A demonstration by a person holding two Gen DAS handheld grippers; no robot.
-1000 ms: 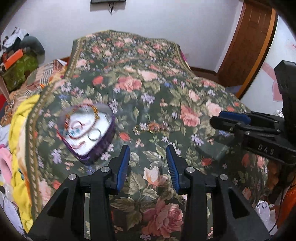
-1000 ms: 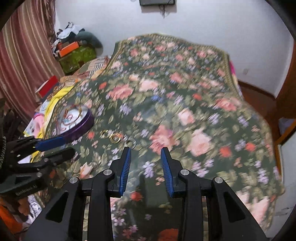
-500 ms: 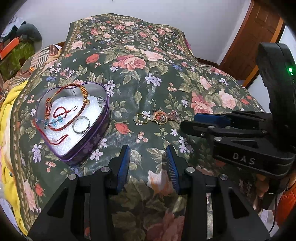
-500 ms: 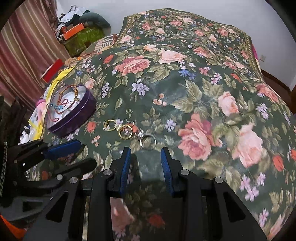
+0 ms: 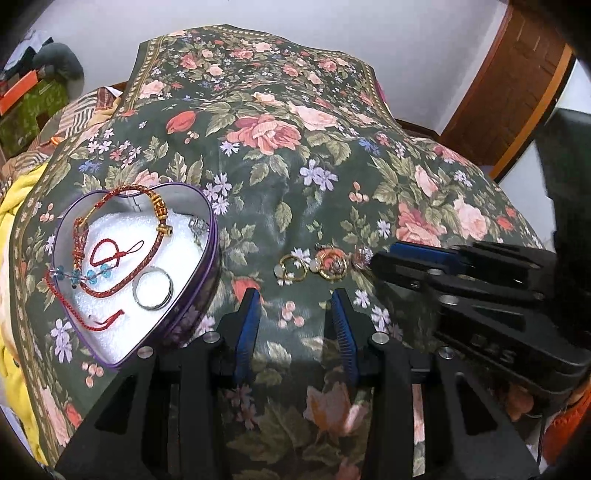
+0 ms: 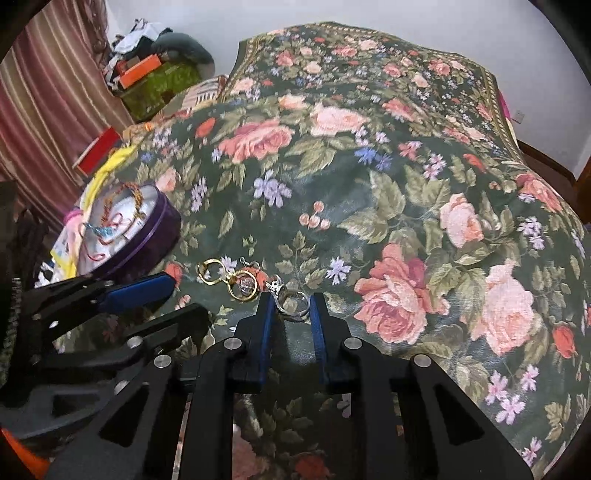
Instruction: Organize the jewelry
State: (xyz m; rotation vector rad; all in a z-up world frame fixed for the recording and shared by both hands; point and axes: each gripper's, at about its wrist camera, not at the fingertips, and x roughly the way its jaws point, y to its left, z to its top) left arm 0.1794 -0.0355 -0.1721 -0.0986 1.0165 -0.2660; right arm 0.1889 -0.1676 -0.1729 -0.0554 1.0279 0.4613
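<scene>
- Right wrist view: the right gripper (image 6: 291,308) is bracketing a silver ring (image 6: 293,302) lying on the floral bedspread (image 6: 388,192), jaws narrowed around it; contact unclear.
- Left gripper (image 5: 295,314) is hovering with jaws wide apart, holding nothing, beside the heart-shaped tin (image 5: 207,236); two gold rings (image 5: 291,266) are lying just beyond.

A floral bedspread (image 6: 369,147) covers the bed below a white wall (image 5: 332,22); striped curtain (image 6: 55,92) at one side, wooden door (image 5: 517,74) at the other.

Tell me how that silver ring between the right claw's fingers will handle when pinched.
The silver ring is thin, smooth metal, so it may slip or pop out. The soft bedspread probably lets it sink. Its stone setting likely makes it tilt.
</scene>
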